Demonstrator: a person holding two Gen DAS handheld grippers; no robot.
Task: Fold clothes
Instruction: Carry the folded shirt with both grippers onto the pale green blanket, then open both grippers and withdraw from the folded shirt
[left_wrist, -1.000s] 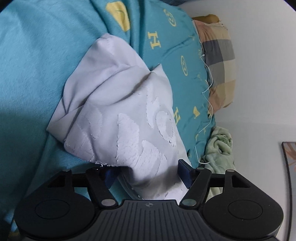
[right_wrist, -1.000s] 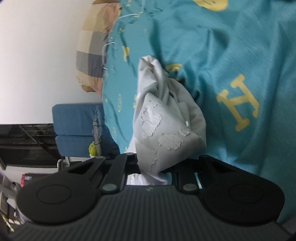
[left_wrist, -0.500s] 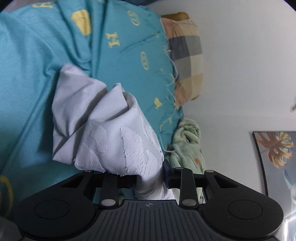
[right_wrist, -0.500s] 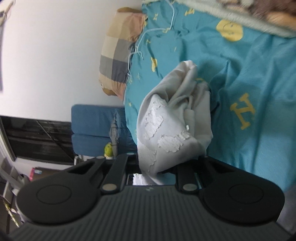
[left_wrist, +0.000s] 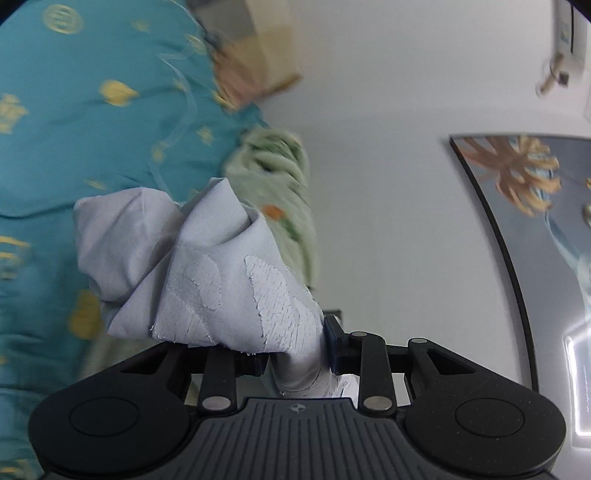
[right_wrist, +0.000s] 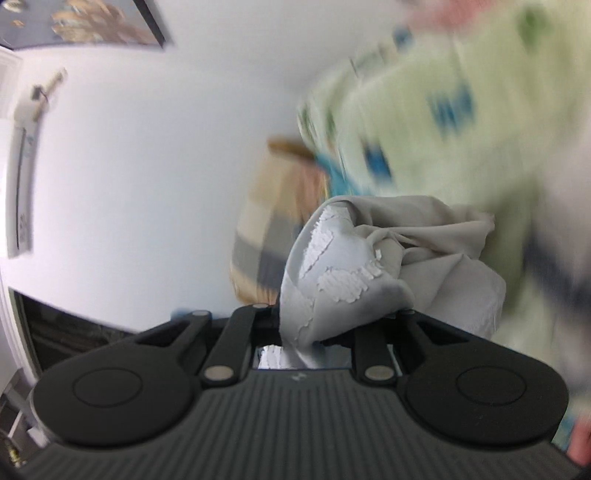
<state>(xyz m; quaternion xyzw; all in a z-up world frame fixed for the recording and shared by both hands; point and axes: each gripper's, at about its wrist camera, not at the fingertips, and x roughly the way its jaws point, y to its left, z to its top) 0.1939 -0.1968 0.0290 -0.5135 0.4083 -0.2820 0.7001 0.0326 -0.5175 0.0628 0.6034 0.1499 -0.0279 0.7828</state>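
A pale grey garment with cracked white print (left_wrist: 207, 280) is bunched up and lifted off the teal bedspread (left_wrist: 74, 110). My left gripper (left_wrist: 295, 350) is shut on one end of it, cloth spilling over both fingers. The same grey garment (right_wrist: 354, 273) fills the middle of the right wrist view, where my right gripper (right_wrist: 332, 325) is shut on another part of it. The fingertips of both grippers are hidden under the fabric. The right wrist view is strongly blurred.
A light green patterned cloth (left_wrist: 280, 177) lies at the bed's edge and shows again as a green cloth (right_wrist: 461, 110). A checked pillow (left_wrist: 255, 48) rests against the white wall (left_wrist: 388, 166). A framed leaf picture (left_wrist: 535, 221) hangs at right.
Both grippers have risen and swung toward the wall, carrying the grey garment up off the bedspread. The left gripper closed on the cloth between the earliest frame and the middle one.
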